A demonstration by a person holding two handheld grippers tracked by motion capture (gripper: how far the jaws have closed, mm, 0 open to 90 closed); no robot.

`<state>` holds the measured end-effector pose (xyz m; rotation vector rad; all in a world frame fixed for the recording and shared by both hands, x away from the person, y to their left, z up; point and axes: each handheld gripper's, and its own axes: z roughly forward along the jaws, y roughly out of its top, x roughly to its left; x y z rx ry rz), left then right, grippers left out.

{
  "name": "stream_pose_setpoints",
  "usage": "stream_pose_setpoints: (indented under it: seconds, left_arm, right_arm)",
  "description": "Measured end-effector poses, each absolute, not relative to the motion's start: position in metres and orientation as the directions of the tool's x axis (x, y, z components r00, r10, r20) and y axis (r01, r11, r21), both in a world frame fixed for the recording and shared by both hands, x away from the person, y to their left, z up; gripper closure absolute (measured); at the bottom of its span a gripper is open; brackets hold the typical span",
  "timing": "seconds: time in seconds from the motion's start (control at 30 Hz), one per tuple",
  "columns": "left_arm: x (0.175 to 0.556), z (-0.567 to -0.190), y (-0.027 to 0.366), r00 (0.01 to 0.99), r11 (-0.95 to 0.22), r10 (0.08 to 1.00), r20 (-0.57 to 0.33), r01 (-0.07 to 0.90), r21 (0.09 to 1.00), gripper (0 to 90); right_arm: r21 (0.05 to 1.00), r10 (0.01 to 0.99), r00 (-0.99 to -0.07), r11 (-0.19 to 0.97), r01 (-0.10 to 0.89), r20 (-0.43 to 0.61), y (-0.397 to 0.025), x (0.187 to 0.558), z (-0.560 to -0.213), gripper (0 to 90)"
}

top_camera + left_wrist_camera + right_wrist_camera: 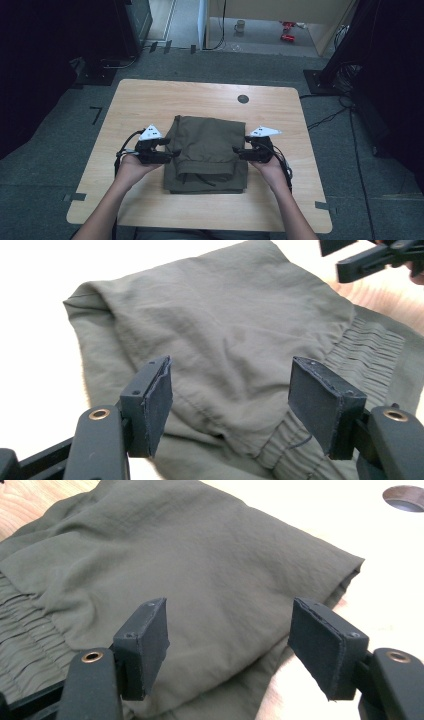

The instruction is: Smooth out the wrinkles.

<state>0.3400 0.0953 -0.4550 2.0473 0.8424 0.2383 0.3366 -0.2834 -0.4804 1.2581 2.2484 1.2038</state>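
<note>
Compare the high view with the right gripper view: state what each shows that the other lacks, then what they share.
High view alone: the whole wooden table, both forearms, the left gripper, the dark floor, and a mug far behind.

Right gripper view alone: its own open fingers close up, and the garment's gathered elastic waistband.

Both: the folded olive garment, the round hole in the tabletop, and the right gripper.

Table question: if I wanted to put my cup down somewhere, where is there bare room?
The far strip of the table, between the folded olive garment and the small round hole, is bare, as is the near edge below the garment. The middle is crowded: left gripper and right gripper flank the cloth.
</note>
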Motion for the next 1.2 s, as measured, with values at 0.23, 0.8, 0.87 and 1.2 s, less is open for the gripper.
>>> stream_pose_setpoints:
  seconds: [0.23, 0.8, 0.87, 1.2]
  left_arm:
    - [0.343, -0.456, 0.109, 0.731, -0.382, 0.672, -0.118, 0.478, 0.791, 34.6]
    - [0.350, -0.470, 0.140, 0.664, -0.364, 0.741, -0.100, 0.523, 0.771, 34.6]
    - [0.352, -0.473, 0.144, 0.655, -0.362, 0.750, -0.096, 0.528, 0.768, 34.7]
    - [0.359, -0.489, 0.160, 0.586, -0.349, 0.807, -0.070, 0.569, 0.745, 34.7]
  right_arm:
    - [0.795, 0.819, -0.556, 0.241, 0.557, 0.142, -0.295, 0.330, -0.479, 29.0]
    - [0.791, 0.846, -0.526, 0.262, 0.552, 0.087, -0.323, 0.320, -0.484, 24.8]
    - [0.786, 0.850, -0.520, 0.265, 0.559, 0.083, -0.327, 0.320, -0.486, 24.3]
    - [0.784, 0.879, -0.467, 0.224, 0.579, 0.094, -0.350, 0.322, -0.497, 22.8]
